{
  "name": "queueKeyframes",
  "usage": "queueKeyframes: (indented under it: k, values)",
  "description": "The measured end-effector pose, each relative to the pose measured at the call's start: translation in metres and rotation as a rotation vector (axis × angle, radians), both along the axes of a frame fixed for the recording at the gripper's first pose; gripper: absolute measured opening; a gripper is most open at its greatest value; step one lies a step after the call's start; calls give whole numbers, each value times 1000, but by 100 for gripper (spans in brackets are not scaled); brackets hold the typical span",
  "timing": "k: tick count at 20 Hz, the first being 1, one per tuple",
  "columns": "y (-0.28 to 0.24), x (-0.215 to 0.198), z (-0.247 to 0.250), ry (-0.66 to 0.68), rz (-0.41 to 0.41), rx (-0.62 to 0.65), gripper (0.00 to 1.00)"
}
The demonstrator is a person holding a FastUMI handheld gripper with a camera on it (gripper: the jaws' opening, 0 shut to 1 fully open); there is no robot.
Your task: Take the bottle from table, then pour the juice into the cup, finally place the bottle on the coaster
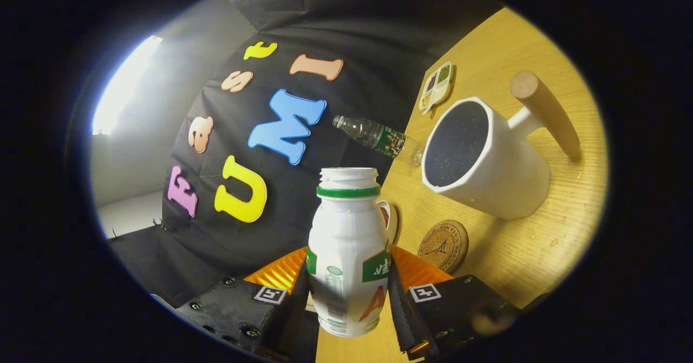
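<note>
My gripper [349,279] is shut on a white juice bottle [346,238] with a green neck ring and an uncapped mouth, one finger pressing on each side of its lower body. The whole scene looks rolled, so the bottle leans relative to the wooden table [520,254]. Beyond the fingers to the right stands the white cup [487,162], dark inside, with a wooden handle [544,111]. The bottle's mouth is left of the cup's rim and apart from it. A round cork coaster [444,245] lies on the table just ahead of the right finger, below the cup.
A clear water bottle [379,135] with a green label stands near the table's far edge behind the cup. Farther back lies a small compartment tray [436,86]. A small mug [389,219] peeks out right behind the juice bottle. Droplets speckle the wood near the cup.
</note>
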State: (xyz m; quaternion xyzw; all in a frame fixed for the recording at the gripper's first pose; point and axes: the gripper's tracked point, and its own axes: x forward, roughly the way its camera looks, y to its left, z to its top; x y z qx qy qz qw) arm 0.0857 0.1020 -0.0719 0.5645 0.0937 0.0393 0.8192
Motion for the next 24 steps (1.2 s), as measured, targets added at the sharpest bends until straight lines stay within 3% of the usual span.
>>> queueKeyframes:
  k: [24]
  values:
    - [-14, 9, -3, 38, -49, 228, 67]
